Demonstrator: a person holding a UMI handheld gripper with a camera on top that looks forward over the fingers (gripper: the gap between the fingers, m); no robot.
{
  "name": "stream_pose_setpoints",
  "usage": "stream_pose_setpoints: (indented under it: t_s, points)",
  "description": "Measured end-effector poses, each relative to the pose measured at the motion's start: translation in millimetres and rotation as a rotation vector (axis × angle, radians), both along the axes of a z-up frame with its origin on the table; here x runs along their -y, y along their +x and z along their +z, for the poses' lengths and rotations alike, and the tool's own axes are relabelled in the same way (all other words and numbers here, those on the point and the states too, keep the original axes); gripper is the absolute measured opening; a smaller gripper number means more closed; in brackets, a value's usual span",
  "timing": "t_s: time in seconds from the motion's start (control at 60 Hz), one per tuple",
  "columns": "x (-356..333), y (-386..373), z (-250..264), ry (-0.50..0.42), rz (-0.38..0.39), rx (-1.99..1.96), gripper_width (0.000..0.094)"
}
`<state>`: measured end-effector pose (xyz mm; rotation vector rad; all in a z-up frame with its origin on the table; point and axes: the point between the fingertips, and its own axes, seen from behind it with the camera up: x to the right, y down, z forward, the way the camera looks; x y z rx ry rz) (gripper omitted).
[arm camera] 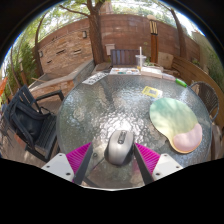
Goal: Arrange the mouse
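Observation:
A grey computer mouse (119, 142) lies on the round glass table (95, 115), near its front edge. My gripper (116, 149) is open, and the mouse stands between the fingers. The right finger is close against the mouse's side, while a gap shows at the left finger (86, 160). The magenta pads face inward on both sides. An oval mouse pad (176, 120) in pastel green, pink and yellow lies on the table, to the right of and beyond the mouse.
A small yellow-green object (151, 92) lies past the mouse pad. A black chair (30, 120) stands left of the table. Flat boxes (101, 71) and a white upright item (140, 56) sit at the far side. Behind are a brick wall and a tree.

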<state>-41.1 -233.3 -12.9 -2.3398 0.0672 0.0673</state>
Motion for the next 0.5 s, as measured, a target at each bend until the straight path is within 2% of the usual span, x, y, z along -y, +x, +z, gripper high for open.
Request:
stream_pose_setpoints:
  t_s: [0.067,0.1,0.133,0.2,0.267,0.383,0.5]
  points:
    - [-12.1,-2.2,-3.4,-0.01,-0.007,0.01,0.0818]
    - [-16.0,-0.1,-5.3,-0.015,-0.011,0.023,0.0778]
    - [-19.4,1.7,-5.7,-0.016,-0.018,0.043,0.0713]
    - [-24.7,10.9,-7.7,-0.022,-0.026,0.088,0.0518]
    - [-27.0,8.7,-9.4,-0.019,0.001,0.092,0.0498]
    - [-26.0,7.6,-8.4,-0.032,0.051,0.106,0.0395]
    - [-30.9,-4.0,8.9,-0.02,0.112,0.065,0.0358]
